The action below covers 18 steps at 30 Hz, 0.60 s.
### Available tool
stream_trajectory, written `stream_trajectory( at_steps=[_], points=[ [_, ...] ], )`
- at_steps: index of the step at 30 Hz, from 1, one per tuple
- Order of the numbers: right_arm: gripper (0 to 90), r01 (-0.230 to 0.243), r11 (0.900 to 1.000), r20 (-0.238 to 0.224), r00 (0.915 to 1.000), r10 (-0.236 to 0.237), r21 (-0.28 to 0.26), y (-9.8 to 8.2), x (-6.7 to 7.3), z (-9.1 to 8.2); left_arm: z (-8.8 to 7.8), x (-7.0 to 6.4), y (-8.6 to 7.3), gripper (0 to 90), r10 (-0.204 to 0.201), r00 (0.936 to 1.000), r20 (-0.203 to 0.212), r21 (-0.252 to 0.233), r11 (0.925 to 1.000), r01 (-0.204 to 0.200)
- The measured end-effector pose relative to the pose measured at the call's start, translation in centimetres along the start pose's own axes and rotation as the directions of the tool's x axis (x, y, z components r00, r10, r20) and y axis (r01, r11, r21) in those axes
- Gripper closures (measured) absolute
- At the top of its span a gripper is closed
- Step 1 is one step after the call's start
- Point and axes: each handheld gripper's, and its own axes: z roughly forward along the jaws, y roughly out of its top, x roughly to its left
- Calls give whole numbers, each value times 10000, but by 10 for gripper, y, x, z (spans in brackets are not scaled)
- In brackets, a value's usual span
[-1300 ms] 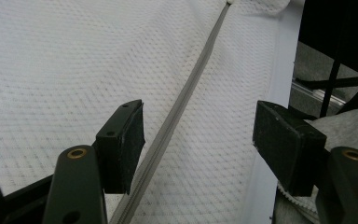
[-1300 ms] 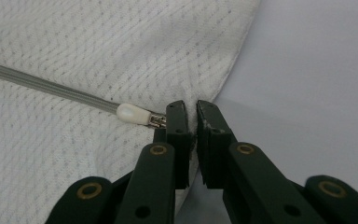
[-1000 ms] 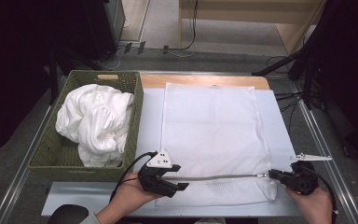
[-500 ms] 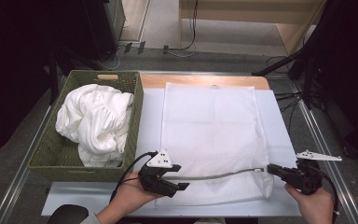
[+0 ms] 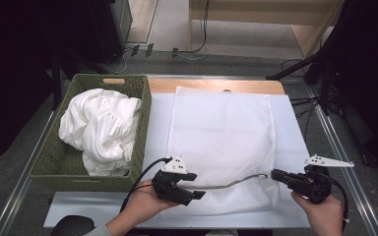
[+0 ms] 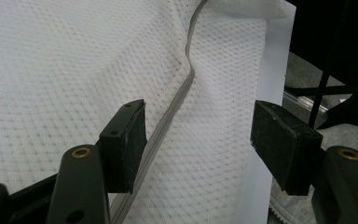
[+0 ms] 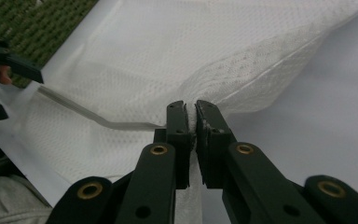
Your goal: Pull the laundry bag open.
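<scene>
High view: one mesh bag (image 5: 221, 142), one basket (image 5: 142, 128); right claw (image 5: 275, 174) clamped on bag, left claw (image 5: 197, 186) apart.

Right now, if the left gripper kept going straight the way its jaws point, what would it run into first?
Most likely the white mesh laundry bag: the left gripper stands open just above it, its grey zipper running on between the jaws. How near the fabric lies is hard to judge.

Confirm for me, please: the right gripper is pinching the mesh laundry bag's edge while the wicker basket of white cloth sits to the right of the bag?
Not quite: the wicker basket sits to the left of the mesh laundry bag, as the high view shows. The right gripper is indeed pinching the bag's edge.
</scene>
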Motion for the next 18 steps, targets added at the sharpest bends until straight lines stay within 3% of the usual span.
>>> stream_trajectory(
  at_steps=[3,12,18],
  points=[
    [852,22,10000,-294,9996,-25,-96,5,6,2,2,0,7,362,-79,9999,106,-89,9999,80],
    [852,422,9991,-842,9955,-424,-40,16,31,18,21,-3,34,409,485,9985,254,-71,9988,-483],
    [852,735,9973,-1032,9920,-722,87,16,42,27,38,1,43,492,301,9981,547,91,9995,-306]
  ],
)
